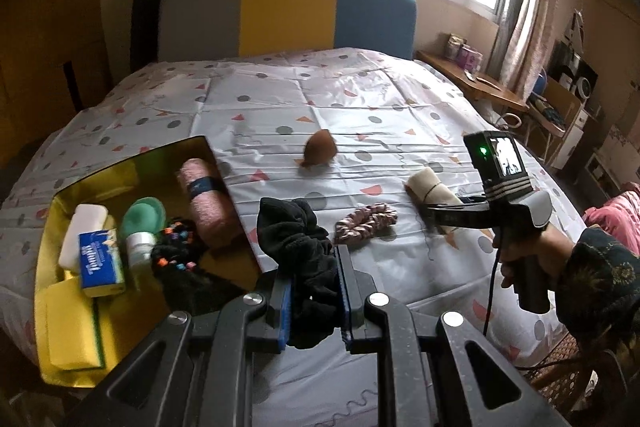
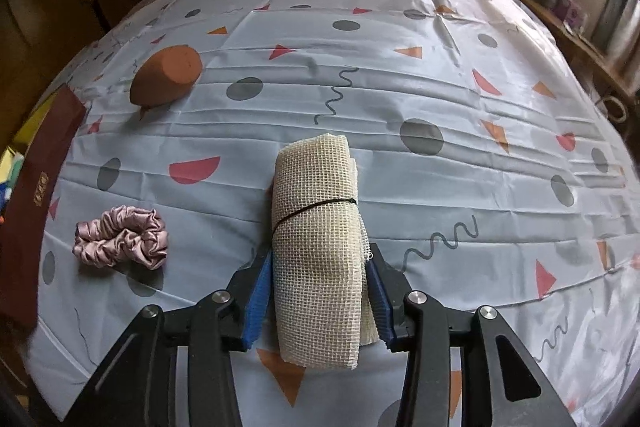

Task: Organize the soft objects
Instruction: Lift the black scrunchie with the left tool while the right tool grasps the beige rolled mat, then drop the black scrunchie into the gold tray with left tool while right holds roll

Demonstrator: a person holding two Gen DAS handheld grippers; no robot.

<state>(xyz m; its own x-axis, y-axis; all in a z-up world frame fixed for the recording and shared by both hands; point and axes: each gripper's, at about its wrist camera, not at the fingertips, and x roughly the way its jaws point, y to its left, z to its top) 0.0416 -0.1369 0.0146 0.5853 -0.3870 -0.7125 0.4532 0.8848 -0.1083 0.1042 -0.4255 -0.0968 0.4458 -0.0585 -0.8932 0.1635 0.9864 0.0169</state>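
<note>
left gripper (image 1: 314,291): clamped tight on a black scrunchie (image 1: 298,247), fabric bunched between the blue pads and spilling out above the fingertips; clear of the bedsheet (image 1: 360,99).
box vs left gripper: open yellow-lined box (image 1: 132,155) lies just left of and below the fingertips, its near right wall right beside the scrunchie; already holds a pink rolled towel (image 1: 208,199), tissue pack (image 1: 98,259), yellow sponges (image 1: 72,323), a beaded black item (image 1: 176,247).
judged next move (left): short carry leftward over the wall, then drop; the left hand is the nearer one to the box.
right gripper (image 2: 318,291): jaws part open and straddling a beige mesh cloth roll (image 2: 316,227); right pad looks to touch the roll's side, left pad shows a sliver of gap, so a firm grasp is not shown.
roll axis: long axis runs straight ahead along the fingers, near end under the gripper, far end pointing away; black band (image 2: 316,209) around its middle, ahead of the fingertips.
roll place: lying on the sheet, between the right jaws.
other soft items vs right gripper: pink satin scrunchie (image 2: 120,243) left of the fingers, apart; brown sponge (image 2: 166,79) far ahead-left.
right hand (image 1: 532,259): seen from the left camera, gripping the handle, well right of the box.
</note>
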